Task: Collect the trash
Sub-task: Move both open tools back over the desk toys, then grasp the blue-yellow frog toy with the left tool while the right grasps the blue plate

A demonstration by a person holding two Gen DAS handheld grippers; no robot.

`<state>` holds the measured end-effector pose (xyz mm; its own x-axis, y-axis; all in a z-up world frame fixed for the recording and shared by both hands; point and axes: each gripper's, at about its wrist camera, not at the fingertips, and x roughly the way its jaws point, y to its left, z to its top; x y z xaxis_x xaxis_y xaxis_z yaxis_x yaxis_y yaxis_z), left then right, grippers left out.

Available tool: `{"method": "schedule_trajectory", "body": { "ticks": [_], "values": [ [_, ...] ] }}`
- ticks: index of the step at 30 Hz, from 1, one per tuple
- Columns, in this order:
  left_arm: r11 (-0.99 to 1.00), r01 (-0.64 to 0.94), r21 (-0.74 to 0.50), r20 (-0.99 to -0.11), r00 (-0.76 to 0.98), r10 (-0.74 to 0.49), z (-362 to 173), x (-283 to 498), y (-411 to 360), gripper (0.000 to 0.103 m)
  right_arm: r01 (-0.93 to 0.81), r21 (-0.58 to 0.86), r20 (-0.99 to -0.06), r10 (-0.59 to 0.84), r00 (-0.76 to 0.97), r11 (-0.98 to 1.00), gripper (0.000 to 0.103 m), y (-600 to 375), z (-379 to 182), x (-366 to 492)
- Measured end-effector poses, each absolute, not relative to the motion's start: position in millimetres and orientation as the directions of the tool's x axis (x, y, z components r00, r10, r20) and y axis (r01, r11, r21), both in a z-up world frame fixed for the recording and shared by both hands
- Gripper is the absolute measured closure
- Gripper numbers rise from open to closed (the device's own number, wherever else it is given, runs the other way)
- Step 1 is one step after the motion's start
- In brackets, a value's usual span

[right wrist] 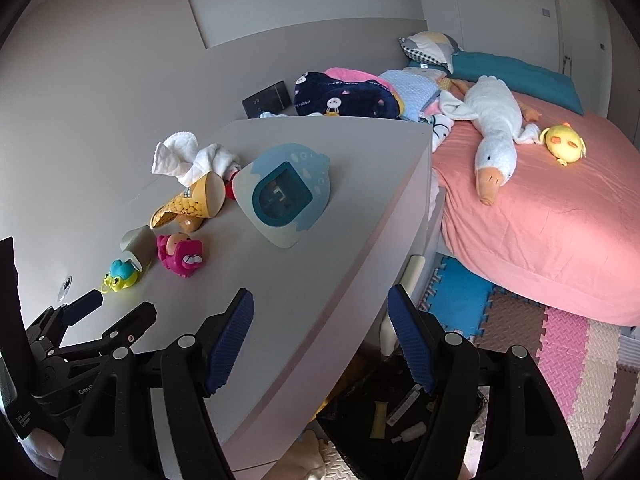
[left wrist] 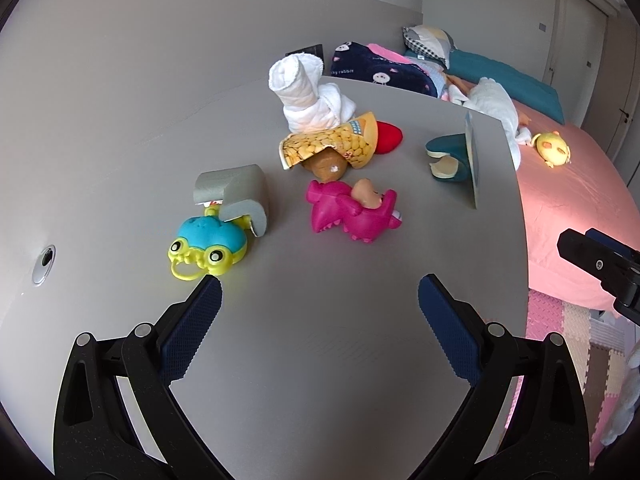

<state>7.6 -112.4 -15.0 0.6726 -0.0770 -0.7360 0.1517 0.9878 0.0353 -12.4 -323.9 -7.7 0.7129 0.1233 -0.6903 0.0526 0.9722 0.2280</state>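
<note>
Your left claw (left wrist: 320,300) hangs wide open and empty, low in frame over the counter (left wrist: 340,340). Your right claw (right wrist: 320,320) likewise gapes empty at the counter's edge. The wrapper (left wrist: 336,144) lies upper centre, under the cloth (left wrist: 304,96).

Child's bedroom: pink bed (right wrist: 560,216), plush goose (right wrist: 494,128), foam floor mats (right wrist: 560,352)
</note>
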Motion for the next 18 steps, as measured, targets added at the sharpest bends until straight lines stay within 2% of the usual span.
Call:
{"method": "schedule_trajectory", "body": {
  "ticks": [7, 9, 18],
  "values": [
    [0.994, 0.098, 0.055, -0.724, 0.689, -0.028, -16.4, 21.8, -81.9, 0.008, 0.021, 0.217, -0.697, 0.140, 0.703, 0.976, 0.032, -305.8, -10.8, 15.3],
    [0.994, 0.082, 0.067, -0.722, 0.692, -0.009, -17.3, 27.6, -73.5, 0.008, 0.009, 0.207, -0.697, 0.141, 0.703, 0.978, 0.024, -300.0, -11.2, 23.9],
    [0.999, 0.017, 0.046, -0.739, 0.673, 0.023, -26.7, 57.5, -41.9, 0.009, 0.037, 0.155, -0.717, 0.087, 0.692, 0.987, 0.022, -289.9, -21.6, 62.7]
  ]
}}
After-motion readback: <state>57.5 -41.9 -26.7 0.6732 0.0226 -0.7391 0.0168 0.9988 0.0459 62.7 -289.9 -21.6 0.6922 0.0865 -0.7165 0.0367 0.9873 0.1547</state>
